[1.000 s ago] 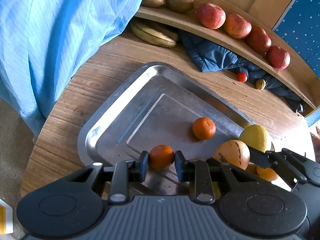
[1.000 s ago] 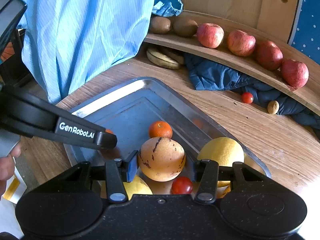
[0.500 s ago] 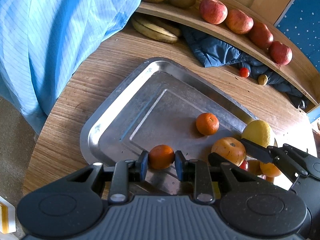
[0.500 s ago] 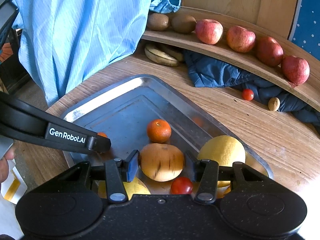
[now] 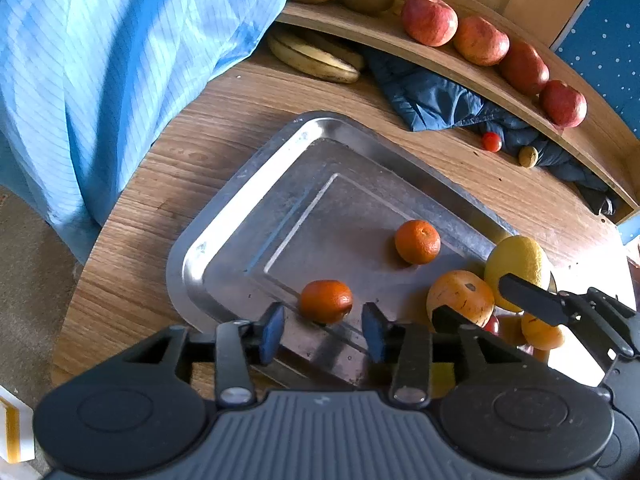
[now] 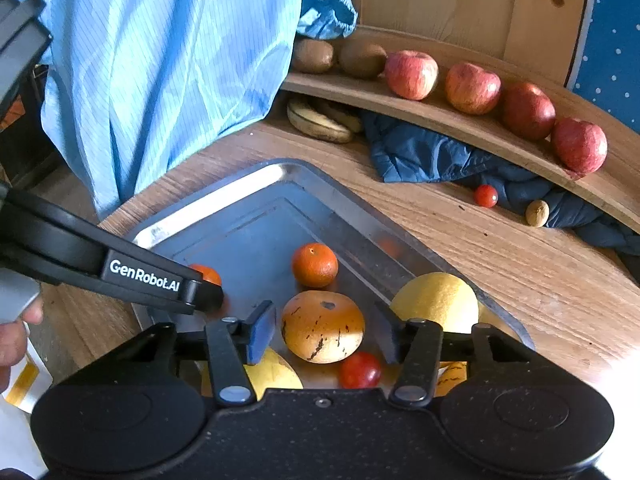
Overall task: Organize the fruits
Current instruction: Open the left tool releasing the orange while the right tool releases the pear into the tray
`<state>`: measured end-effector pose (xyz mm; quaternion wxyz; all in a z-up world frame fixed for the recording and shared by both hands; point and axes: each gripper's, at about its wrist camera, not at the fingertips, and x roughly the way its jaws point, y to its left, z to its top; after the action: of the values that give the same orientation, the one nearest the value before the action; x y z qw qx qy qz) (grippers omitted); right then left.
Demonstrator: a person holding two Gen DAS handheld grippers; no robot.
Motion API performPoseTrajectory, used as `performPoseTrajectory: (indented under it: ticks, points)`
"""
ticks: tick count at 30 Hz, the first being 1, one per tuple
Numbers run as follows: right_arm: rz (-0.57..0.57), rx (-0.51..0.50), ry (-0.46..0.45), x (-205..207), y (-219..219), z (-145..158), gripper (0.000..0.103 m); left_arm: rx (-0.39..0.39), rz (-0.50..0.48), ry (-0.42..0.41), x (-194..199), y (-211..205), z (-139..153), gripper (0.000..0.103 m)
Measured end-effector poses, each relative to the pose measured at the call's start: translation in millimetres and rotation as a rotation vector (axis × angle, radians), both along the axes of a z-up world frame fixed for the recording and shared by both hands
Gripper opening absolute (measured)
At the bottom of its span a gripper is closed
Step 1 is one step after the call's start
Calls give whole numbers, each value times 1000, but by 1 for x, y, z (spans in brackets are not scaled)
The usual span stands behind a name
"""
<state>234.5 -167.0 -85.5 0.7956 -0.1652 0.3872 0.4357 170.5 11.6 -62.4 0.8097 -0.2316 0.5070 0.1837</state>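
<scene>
The left gripper [image 5: 323, 330] is spread wide around a tangerine [image 5: 326, 301] that rests on the metal tray [image 5: 224, 216], untouched by either pad. The right gripper [image 6: 323, 332] is likewise released, with a speckled orange fruit [image 6: 322, 326] lying between its fingers.

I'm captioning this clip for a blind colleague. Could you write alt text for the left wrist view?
The open left gripper hovers over a metal tray on a round wooden table, a small orange lying loose between its fingers. Another orange sits farther in; the right gripper reaches among larger fruit at the tray's right. Four apples line a curved shelf behind.
</scene>
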Motion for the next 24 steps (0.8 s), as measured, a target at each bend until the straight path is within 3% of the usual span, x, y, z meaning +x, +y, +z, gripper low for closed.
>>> performPoseTrajectory:
  ticks: [8,11,15,24]
  points:
    - [-53,52,5,-11,-20,17,82,8,-11,-23,-9,-5,13,87]
    - [-79,64,5,-14,-31,21,89,11,-29,-27,-15,-9,18,95]
    - [-112,72,16,-16,-42,25,98,13,-46,-28,-23,-14,22,101]
    - [-161,74,34,-28,-75,27,102,44,-91,-5,-41,-22,28,102]
